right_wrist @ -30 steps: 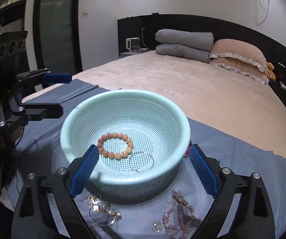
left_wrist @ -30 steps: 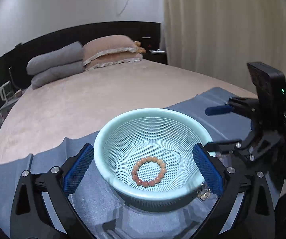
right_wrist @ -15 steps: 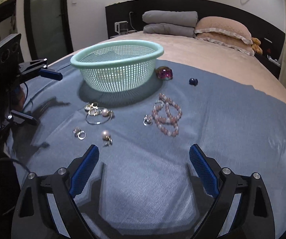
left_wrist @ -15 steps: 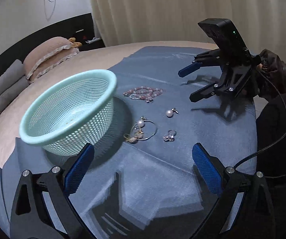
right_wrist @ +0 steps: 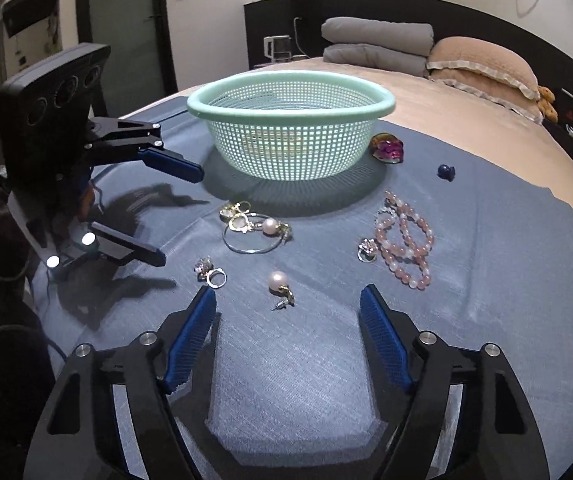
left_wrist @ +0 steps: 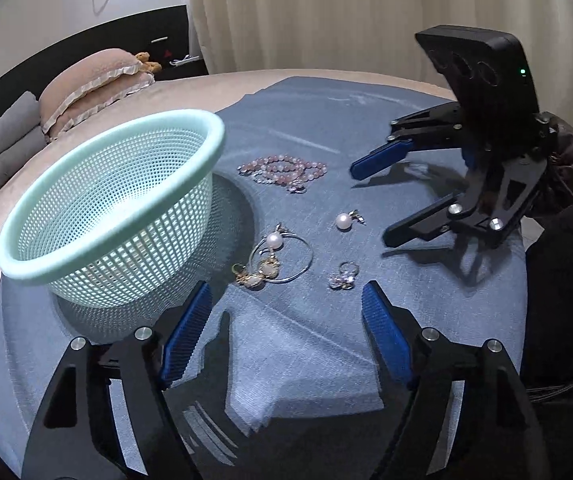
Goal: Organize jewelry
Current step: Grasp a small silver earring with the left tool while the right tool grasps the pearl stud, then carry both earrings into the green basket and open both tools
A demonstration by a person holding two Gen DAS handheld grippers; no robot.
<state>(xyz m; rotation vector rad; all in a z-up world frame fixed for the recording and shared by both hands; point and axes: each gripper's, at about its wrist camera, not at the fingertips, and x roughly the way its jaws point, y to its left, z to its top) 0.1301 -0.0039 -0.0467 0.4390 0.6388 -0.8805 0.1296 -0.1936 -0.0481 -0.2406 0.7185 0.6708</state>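
On the blue cloth (right_wrist: 486, 280) jewelry lies loose beside the basket (right_wrist: 290, 136), so both grippers, left (left_wrist: 286, 340) and right (right_wrist: 286, 336), hover spread and empty, presumably ready to pick.

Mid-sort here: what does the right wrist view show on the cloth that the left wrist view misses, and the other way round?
Only the right wrist view shows the iridescent purple stone and the small dark blue bead, both beside the mint basket; in the left wrist view they do not show.

Only the left wrist view shows the curtain and the right tongs, open.

Both show the basket, pink bead bracelet, hoop earring cluster, loose pearl earring, small crystal ring and blue cloth.
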